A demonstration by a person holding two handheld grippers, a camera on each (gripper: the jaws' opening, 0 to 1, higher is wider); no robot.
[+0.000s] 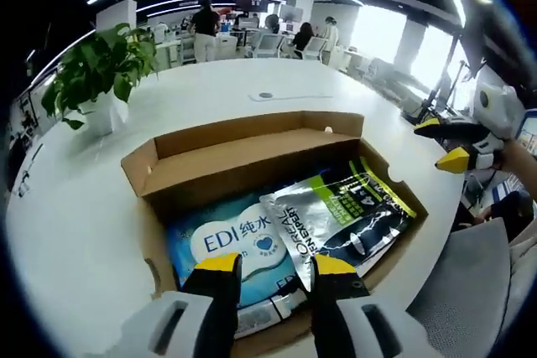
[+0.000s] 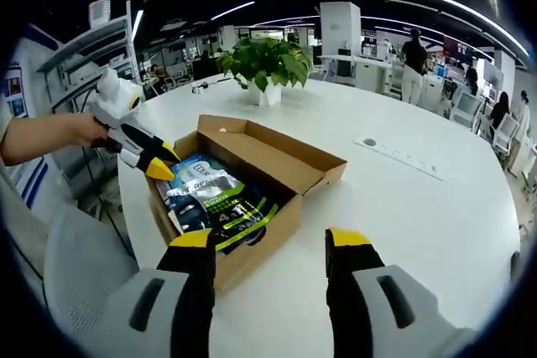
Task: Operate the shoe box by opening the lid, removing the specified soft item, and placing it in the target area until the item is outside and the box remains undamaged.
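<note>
Yellow-tipped left gripper hangs over the open shoe box, jaws parted, holding nothing, likely lined up to pinch a pouch. Lid folded back. Inside lie 2 soft packs: blue wipes pack and silver-green pouch. Right gripper open, empty, beside the box above the white table.

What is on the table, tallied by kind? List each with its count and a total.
Cardboard box: 1
Soft packs in the box: 2, blue pack, silver-green pack
Potted plant: 1
Total: 4
</note>
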